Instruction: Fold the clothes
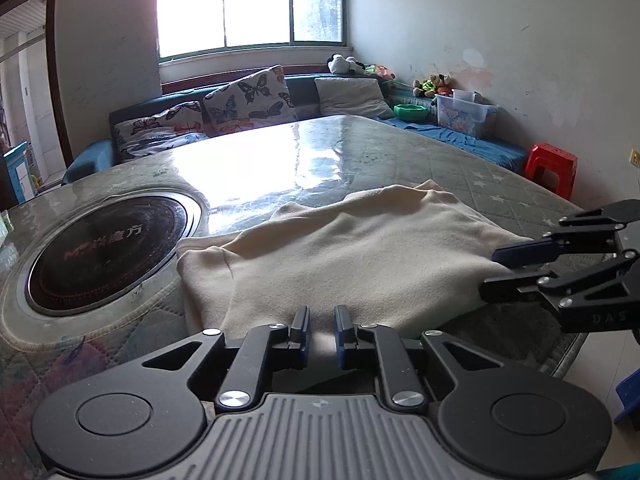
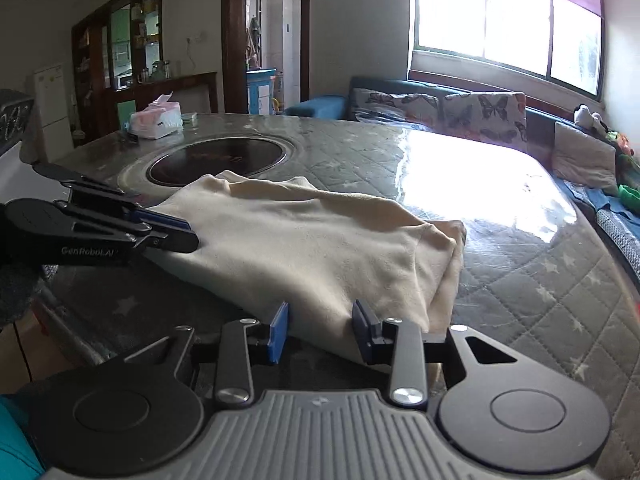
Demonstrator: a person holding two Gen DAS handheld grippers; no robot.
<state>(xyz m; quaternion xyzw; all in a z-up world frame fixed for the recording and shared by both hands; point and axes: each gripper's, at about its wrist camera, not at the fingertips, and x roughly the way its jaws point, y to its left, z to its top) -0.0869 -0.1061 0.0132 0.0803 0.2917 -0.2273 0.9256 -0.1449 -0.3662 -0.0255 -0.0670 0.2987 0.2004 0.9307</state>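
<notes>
A cream garment [image 1: 352,252] lies partly folded on the quilted table cover, also seen in the right wrist view [image 2: 312,240]. My left gripper [image 1: 322,316] is at the garment's near edge, its jaws a narrow gap apart with cloth between them; in the right wrist view [image 2: 188,232] it rests at the garment's left corner. My right gripper [image 2: 322,320] is open, its fingers astride the garment's near edge; in the left wrist view [image 1: 492,272] it is at the garment's right side.
A round black cooktop [image 1: 112,248] is set into the table [image 1: 500,184] to the left of the garment. A tissue box [image 2: 156,118] stands at the far side. A sofa with butterfly pillows [image 1: 248,96] and a red stool [image 1: 552,166] stand beyond the table.
</notes>
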